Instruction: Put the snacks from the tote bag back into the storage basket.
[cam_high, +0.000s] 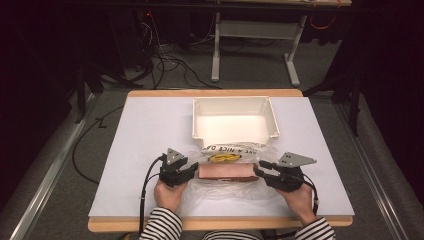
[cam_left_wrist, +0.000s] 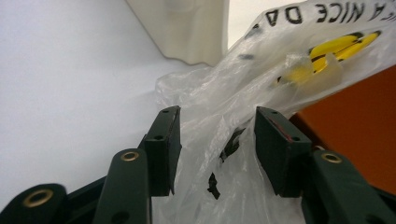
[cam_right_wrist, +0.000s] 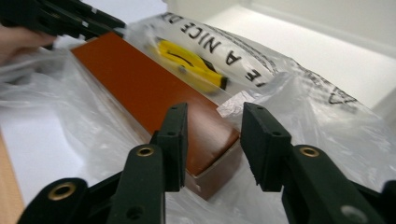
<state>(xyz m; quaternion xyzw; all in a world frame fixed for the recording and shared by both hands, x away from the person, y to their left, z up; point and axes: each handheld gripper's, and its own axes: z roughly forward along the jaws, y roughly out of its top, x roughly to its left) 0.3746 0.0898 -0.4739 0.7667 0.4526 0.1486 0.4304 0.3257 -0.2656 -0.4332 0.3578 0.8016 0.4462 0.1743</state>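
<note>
A: What's nearest the person?

B: The two hands in striped sleeves, each with a gripper. The left gripper (cam_high: 191, 171) has its jaws apart, with loose film of the plastic bag (cam_left_wrist: 233, 93) between them; the pads don't look to be pressing it. The right gripper (cam_high: 260, 172) also stands with jaws apart, at the near corner of the brown box (cam_right_wrist: 154, 88), not clamped on it.

A: Where does the box lie?

B: Flat on the table, between the two grippers, lying on the bag with film bunched around it.

A: How will those handle?

B: The box looks stiff, likely card, probably light; its short ends seem the sound places to grip. The bag is thin, soft and slippery; I'd pinch a bunched edge, since a single layer may slide out or tear.

A: And beyond?

B: A white tray (cam_high: 274, 120), empty, just behind the bag. All of it sits on a smooth white table (cam_high: 145, 130) with a wooden edge. Farther off there's grey floor, loose cables, a desk frame, and darkness.
</note>
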